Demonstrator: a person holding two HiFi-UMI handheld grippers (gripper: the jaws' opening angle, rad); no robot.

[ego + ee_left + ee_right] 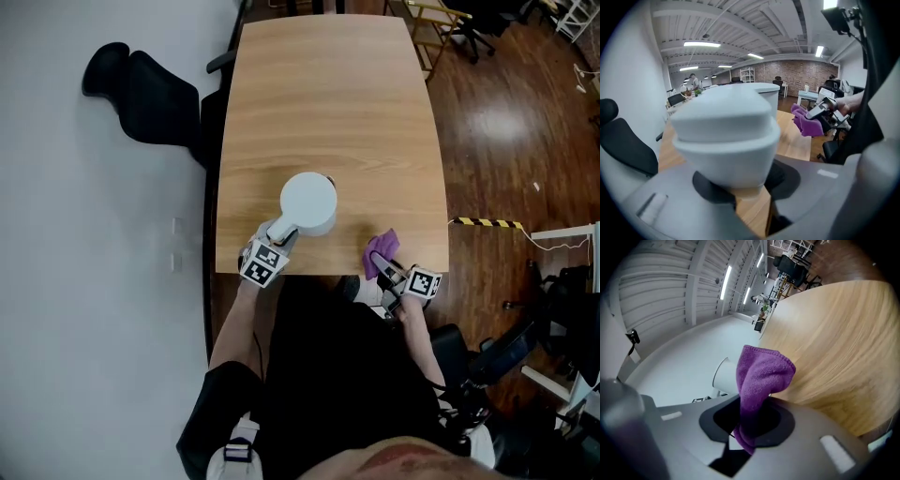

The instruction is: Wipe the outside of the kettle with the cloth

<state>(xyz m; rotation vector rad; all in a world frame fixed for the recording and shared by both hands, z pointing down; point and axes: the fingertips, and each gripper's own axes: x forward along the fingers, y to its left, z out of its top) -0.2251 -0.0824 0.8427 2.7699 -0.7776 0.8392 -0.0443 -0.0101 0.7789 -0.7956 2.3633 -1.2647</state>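
Observation:
A white kettle (308,202) stands on the wooden table (328,103) near its front edge. My left gripper (280,235) is shut on the kettle's handle (724,136), which fills the left gripper view. To the kettle's right, my right gripper (385,268) is shut on a bunched purple cloth (380,251) at the table's front edge, apart from the kettle. In the right gripper view the cloth (761,376) sticks up from between the jaws, and the kettle (724,373) shows behind it. The left gripper view also shows the cloth (809,124) at the right.
A black office chair (141,94) stands left of the table against a white wall. Dark wood floor lies to the right, with a yellow-black striped strip (487,223). More chairs (441,23) stand past the far end. The person's dark-clothed body is at the front edge.

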